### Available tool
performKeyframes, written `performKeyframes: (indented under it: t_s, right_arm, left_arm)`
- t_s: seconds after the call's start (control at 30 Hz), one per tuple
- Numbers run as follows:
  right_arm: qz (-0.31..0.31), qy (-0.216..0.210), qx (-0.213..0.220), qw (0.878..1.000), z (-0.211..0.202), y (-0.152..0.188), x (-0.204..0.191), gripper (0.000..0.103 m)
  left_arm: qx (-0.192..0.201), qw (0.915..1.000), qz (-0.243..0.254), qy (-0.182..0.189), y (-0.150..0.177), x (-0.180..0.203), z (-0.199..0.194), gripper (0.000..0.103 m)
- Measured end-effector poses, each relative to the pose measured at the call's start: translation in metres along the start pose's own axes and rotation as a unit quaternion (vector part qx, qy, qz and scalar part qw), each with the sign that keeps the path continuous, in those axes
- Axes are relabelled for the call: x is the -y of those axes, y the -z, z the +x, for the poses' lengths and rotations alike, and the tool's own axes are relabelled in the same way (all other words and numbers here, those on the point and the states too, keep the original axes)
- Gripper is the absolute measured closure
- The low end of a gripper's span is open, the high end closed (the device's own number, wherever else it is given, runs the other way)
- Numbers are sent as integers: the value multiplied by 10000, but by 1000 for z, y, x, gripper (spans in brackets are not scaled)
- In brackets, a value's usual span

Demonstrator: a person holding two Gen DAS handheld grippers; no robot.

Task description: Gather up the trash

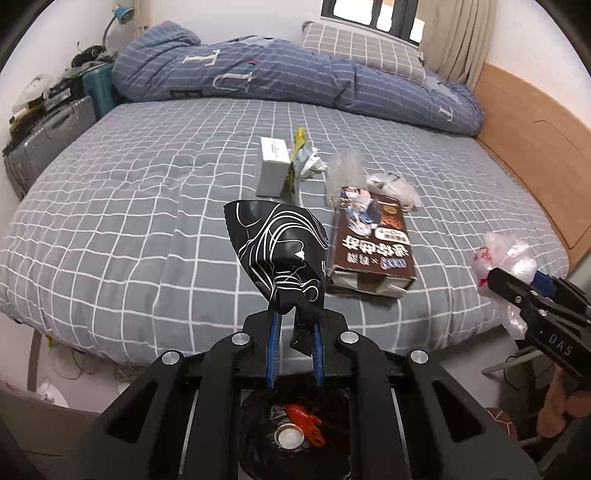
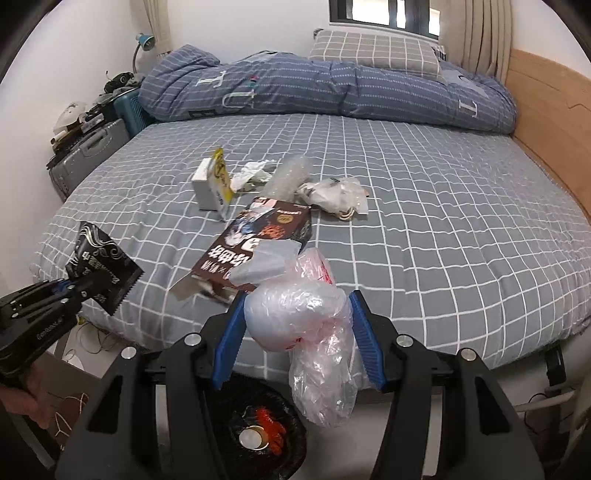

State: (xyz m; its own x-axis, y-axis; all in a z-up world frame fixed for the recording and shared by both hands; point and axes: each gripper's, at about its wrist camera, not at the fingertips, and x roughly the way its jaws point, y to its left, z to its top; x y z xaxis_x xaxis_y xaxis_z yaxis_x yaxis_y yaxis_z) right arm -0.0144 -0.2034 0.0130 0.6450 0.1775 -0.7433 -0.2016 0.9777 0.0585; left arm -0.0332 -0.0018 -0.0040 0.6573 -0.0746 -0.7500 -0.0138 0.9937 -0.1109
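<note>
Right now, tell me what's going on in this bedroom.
A person is clearing trash off the bed with a handheld gripper in each hand. The left gripper is shut on a black wrapper, and the right gripper has its jaws around a crumpled plastic bag. Both hover over a black-lined bin at the bed's edge. A brown box, a white box and more wrappers wait on the bed.

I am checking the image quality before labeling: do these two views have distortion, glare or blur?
Left wrist view: strong fisheye bending, the bed grid curves and the corners are black; the window is overexposed. Right wrist view: same bending; the plastic bag in the right tool looks soft and washed out, and the window is also blown out. Lighting is even, shadows weak.
</note>
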Motion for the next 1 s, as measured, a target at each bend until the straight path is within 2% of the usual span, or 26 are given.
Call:
performKeyframes:
  t_s: [0.4,1.0]
  right_arm:
    - [-1,-149,-50,9999,-20,40,-24,50]
    - [38,-75,-412,9991,1,91,-29,50]
  left_arm:
    - [-56,9999,61,110,37,9,-20,89]
    - [-527,9986,56,62,96,7,1,89]
